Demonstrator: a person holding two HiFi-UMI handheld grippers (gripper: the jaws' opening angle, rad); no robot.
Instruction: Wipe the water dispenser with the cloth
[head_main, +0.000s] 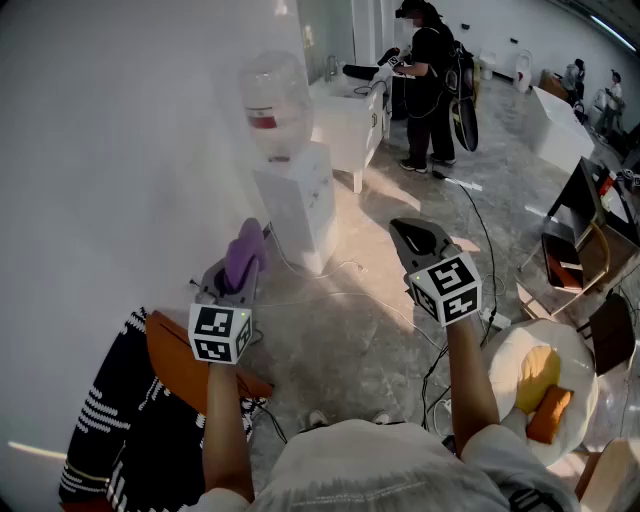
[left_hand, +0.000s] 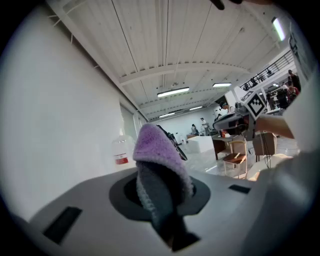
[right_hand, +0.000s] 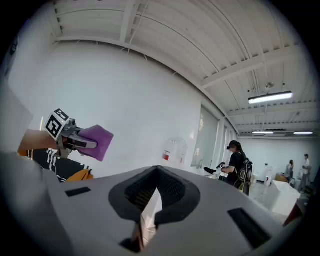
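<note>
White wall (head_main: 120, 150) and pale stone floor (head_main: 380, 310) fill most of the head view. The water dispenser (head_main: 298, 205) stands against that wall with its bottle (head_main: 274, 100) on top, ahead of both arms and well apart from them. A purple cloth (head_main: 244, 252) is draped over and pinched in the left hand-held gripper (left_hand: 172, 145), held up in the air and pointing toward the dispenser. The right hand-held gripper (head_main: 405, 232) is drawn together at its tips with nothing between them. By my reading, the cloth is in hand but no wiping has begun. The approach and every surface remain.
</note>
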